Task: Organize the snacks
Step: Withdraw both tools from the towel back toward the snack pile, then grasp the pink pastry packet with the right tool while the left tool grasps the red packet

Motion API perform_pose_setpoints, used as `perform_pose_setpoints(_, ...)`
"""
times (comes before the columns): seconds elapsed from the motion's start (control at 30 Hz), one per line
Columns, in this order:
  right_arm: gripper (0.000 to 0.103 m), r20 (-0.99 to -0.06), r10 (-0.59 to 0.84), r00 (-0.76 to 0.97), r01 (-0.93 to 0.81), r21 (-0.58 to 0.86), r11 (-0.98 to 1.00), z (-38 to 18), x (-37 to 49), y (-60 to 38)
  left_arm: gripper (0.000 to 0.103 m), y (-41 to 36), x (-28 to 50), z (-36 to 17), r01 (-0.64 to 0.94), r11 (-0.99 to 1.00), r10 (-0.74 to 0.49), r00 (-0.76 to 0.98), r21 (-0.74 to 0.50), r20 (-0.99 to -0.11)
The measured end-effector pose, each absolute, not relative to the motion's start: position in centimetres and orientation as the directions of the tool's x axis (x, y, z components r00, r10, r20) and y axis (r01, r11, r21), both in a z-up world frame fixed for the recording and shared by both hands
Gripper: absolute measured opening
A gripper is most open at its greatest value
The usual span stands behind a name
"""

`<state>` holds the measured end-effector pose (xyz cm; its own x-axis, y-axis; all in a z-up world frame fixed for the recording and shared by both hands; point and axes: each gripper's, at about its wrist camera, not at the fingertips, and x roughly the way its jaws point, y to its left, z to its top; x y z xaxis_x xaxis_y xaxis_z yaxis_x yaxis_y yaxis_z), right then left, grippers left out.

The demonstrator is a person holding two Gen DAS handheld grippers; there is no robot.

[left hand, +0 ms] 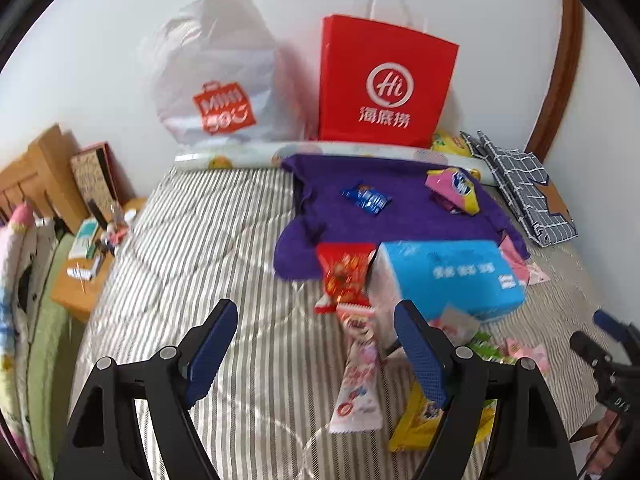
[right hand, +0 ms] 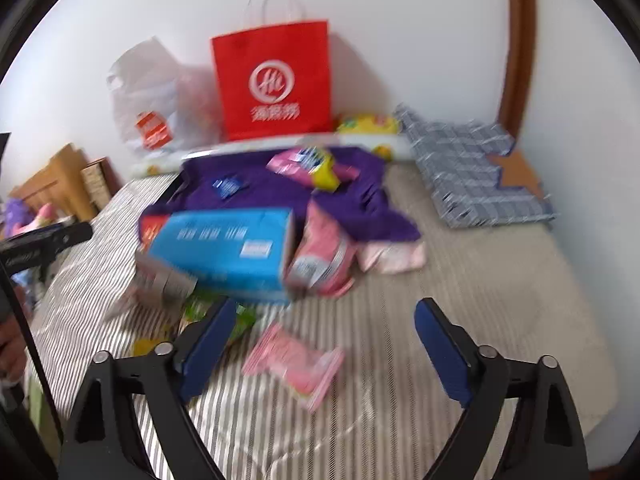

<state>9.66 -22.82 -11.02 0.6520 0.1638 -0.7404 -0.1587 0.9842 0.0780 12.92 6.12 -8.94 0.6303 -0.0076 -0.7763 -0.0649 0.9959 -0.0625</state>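
In the left wrist view my left gripper (left hand: 316,312) hangs open over the striped bed (left hand: 208,248), holding nothing. A long white-and-pink snack packet (left hand: 356,384) lies on the bed between its fingers. Beyond it are a red packet (left hand: 344,276) and a blue box (left hand: 448,276). A small blue packet (left hand: 366,199) and a pink-yellow packet (left hand: 454,190) rest on a purple cloth (left hand: 400,220). In the blurred right wrist view my right gripper (right hand: 326,308) is open and empty above a flat pink packet (right hand: 296,364). A green packet (right hand: 236,320) lies by its left finger.
A red paper bag (left hand: 388,80) and a white plastic bag (left hand: 224,76) stand against the wall. A checked cloth (right hand: 472,176) lies at the right. A pink bag (right hand: 320,256) leans on the blue box (right hand: 228,252). A cluttered bedside table (left hand: 88,264) stands at the left.
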Motion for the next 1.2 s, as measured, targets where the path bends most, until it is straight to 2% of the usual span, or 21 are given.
perform_pose_setpoints(0.1,0.075,-0.745,0.199,0.637,-0.216,0.075,0.974,-12.4,9.0,-22.1,0.079,6.8,12.5,-10.3,-0.087,0.993,-0.01,0.622,-0.082,-0.783)
perform_pose_setpoints(0.27,0.066,-0.753,0.171,0.635,-0.279,-0.017,0.96,-14.6,8.6,-20.3,0.079,7.2,12.1,-11.7,-0.093,0.992,-0.014,0.617,-0.091,-0.787)
perform_pose_setpoints(0.4,0.06,-0.772,0.157,0.616,-0.291,-0.038,0.956,-15.9,9.1,-19.7,0.079,7.4,11.9,-11.9,-0.087,0.994,-0.004,0.614,-0.073,-0.789)
perform_pose_setpoints(0.67,0.06,-0.783,0.12,0.61,-0.325,-0.109,0.94,-17.0,10.5,-18.9,0.079,8.1,11.9,-12.5,-0.097,0.993,0.002,0.61,-0.072,-0.792)
perform_pose_setpoints(1.07,0.065,-0.835,0.195,0.514,-0.363,-0.006,0.932,-17.8,10.5,-20.4,0.079,8.1,12.1,-12.9,-0.092,0.993,-0.008,0.602,-0.079,-0.798)
perform_pose_setpoints(1.2,0.066,-0.828,0.208,0.521,-0.345,0.018,0.938,-17.7,9.4,-20.9,0.079,7.9,12.1,-13.2,-0.088,0.993,-0.011,0.599,-0.079,-0.8)
